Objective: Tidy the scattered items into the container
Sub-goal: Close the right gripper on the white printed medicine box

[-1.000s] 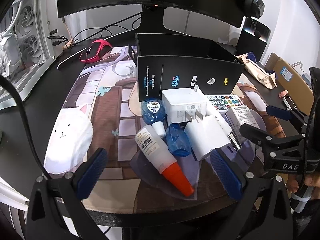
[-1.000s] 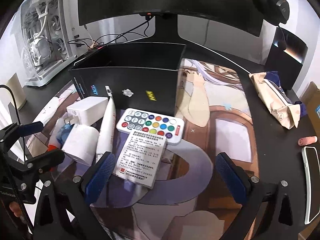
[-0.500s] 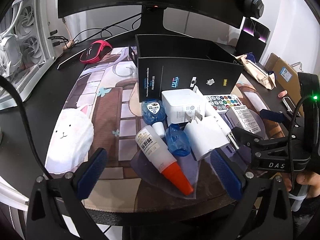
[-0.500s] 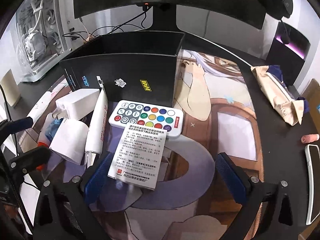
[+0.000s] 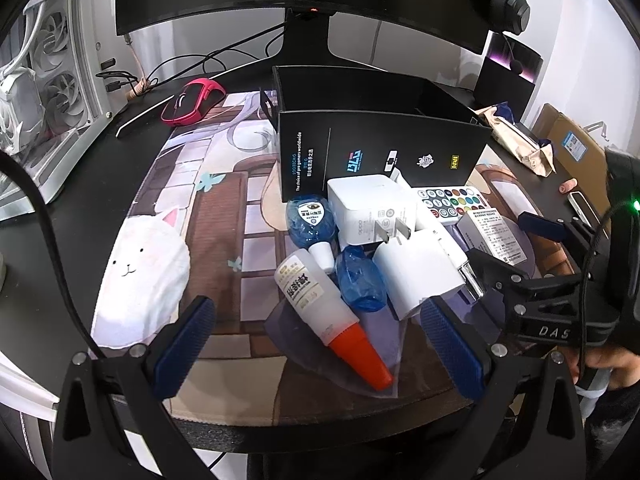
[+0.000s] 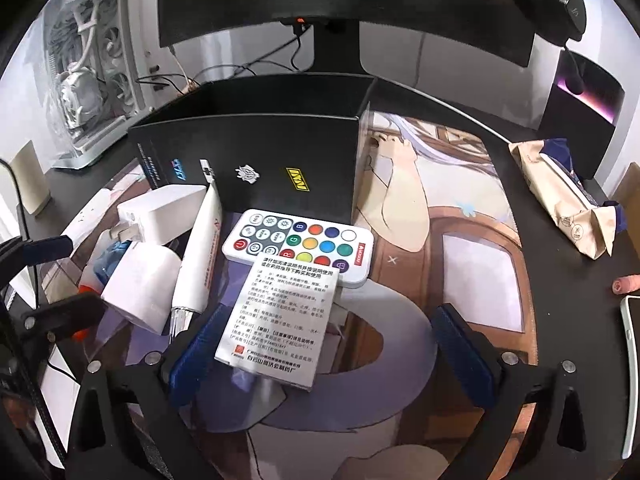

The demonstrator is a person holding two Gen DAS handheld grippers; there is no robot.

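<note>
A black open box point(image 5: 380, 152) point(image 6: 256, 160) stands on the desk mat. In front of it lie scattered items: a white bottle with an orange cap point(image 5: 328, 312), two blue bottles point(image 5: 310, 220), two white chargers point(image 5: 372, 208) point(image 6: 140, 284), a white tube point(image 6: 200, 256), a colour-button remote point(image 6: 300, 244) and a white medicine box point(image 6: 280, 320). My left gripper point(image 5: 320, 344) is open and empty, just short of the orange-capped bottle. My right gripper point(image 6: 328, 356) is open, its jaws either side of the medicine box, left pad close to it.
A red mouse point(image 5: 192, 102) lies at the back left and a monitor stand point(image 5: 308, 36) behind the box. A paper bag point(image 6: 568, 204), a phone point(image 6: 630, 376) and a small pink roll point(image 6: 626, 284) lie at the right. A white PC case point(image 5: 36, 100) stands far left.
My right gripper has moved forward and down, so the medicine box now lies between its jaws. My left gripper has barely moved.
</note>
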